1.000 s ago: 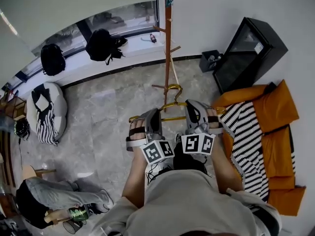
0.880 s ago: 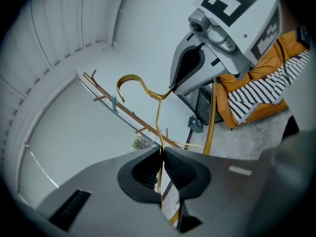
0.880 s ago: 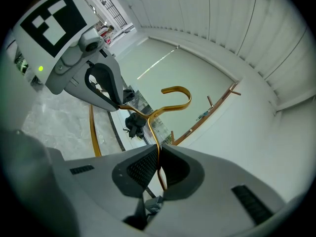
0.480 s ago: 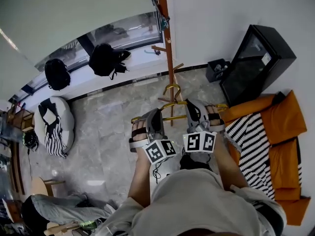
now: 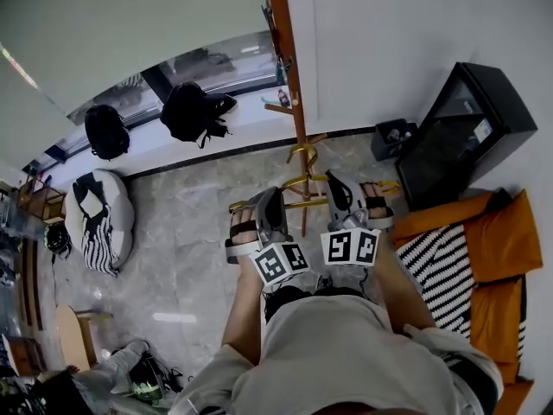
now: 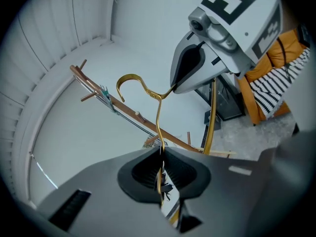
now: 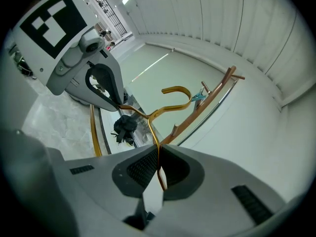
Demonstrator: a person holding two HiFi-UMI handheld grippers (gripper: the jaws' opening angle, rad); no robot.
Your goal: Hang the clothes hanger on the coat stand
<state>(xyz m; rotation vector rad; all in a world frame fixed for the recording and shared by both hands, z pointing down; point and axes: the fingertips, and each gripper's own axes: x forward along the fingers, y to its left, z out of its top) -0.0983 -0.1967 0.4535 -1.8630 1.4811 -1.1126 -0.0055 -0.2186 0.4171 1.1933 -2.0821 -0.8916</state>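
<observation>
- Hanger: thin gold wire, held in the air ahead of the person, one shoulder in each gripper. Its hook points away from the person toward the stand. In the left gripper view the hanger has its hook over no peg.
- Floor: grey marble, under everything.
- Wall: plain white, behind the stand.
- Sofa: orange, at the right edge, with a black-and-white striped cloth lying on it.
- Cabinet: black, against the wall, just beyond the sofa.
- Stand: a reddish wooden pole with short pegs, upright near the wall, directly beyond the hanger. In the head view the hook overlaps the pole low down; whether they touch cannot be told.
- Beanbag: white with black stripes, far left on the floor.
- Backpacks: two black ones, the larger and the smaller, on the ledge by the window.
- Left gripper: grey. In its own view the left gripper has its jaws pressed together on the hanger's wire, which runs up from between the pads.
- Right gripper: beside the left one. In its own view the right gripper has its jaws clamped the same way on the other shoulder of the hanger.
- Bin: small and black, on the floor between stand and cabinet.
</observation>
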